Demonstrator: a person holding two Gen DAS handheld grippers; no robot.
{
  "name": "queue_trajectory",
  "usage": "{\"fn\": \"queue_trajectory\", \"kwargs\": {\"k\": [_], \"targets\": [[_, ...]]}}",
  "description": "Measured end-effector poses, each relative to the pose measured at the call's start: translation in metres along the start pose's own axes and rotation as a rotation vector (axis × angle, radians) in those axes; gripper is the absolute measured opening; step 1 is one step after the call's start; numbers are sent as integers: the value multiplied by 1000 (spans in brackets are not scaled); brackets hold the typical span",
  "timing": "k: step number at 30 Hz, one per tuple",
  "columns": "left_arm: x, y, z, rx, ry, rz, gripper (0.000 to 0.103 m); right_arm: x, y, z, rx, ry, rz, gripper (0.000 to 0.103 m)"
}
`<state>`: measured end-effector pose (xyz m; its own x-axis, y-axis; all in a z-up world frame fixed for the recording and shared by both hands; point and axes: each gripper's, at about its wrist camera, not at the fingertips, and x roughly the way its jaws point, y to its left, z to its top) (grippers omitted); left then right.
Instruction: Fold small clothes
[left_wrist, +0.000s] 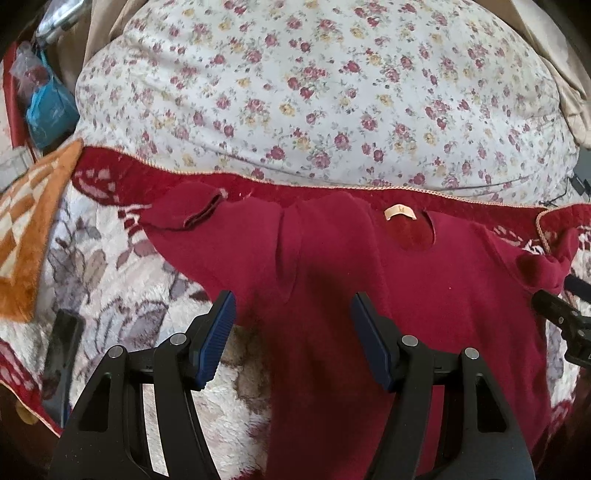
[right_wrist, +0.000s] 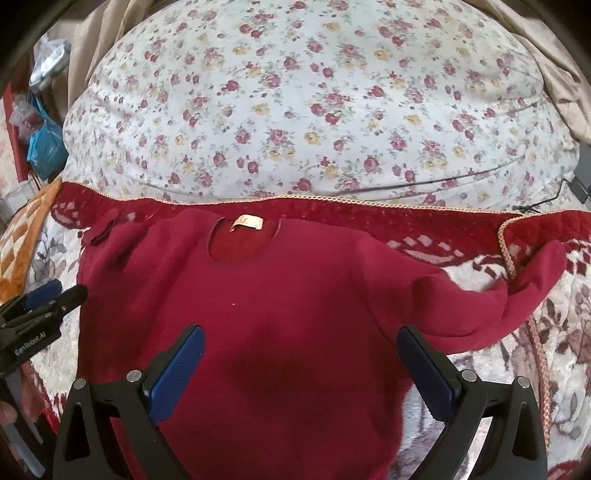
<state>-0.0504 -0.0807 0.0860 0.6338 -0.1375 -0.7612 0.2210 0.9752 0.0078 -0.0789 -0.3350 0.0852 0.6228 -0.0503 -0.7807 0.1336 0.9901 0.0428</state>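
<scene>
Behind everything we have the floral quilt (right_wrist: 314, 103), and in front of it the red-bordered blanket (left_wrist: 110, 280) on which we work. The red sweater (right_wrist: 266, 314) lies spread flat on that blanket, neck label (right_wrist: 248, 222) away from us, one sleeve (right_wrist: 509, 295) stretched out to our right and the other sleeve (left_wrist: 184, 214) bent up by the shoulder. Our left gripper (left_wrist: 293, 317) and right gripper (right_wrist: 301, 350) both hover over the body, jaws spread, pinching nothing. We judge a sleeve fold comes next: we should catch the cuff edge, carry it across the chest, and keep the cloth flat as we go.
</scene>
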Motion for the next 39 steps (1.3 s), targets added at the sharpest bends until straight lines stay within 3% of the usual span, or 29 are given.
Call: {"fn": "queue_trajectory", "kwargs": {"k": [5,16,39], "targets": [[-7,-11,1,16,-19,-29,65,-4,-5,1,1,-5,0,103],[5,-19,-18,19,20,-45,65,-4,10,3,-20,-5,23,103],[23,-8,-20,-9,18,-4,65,23,36,1,-47,24,27,103]]}}
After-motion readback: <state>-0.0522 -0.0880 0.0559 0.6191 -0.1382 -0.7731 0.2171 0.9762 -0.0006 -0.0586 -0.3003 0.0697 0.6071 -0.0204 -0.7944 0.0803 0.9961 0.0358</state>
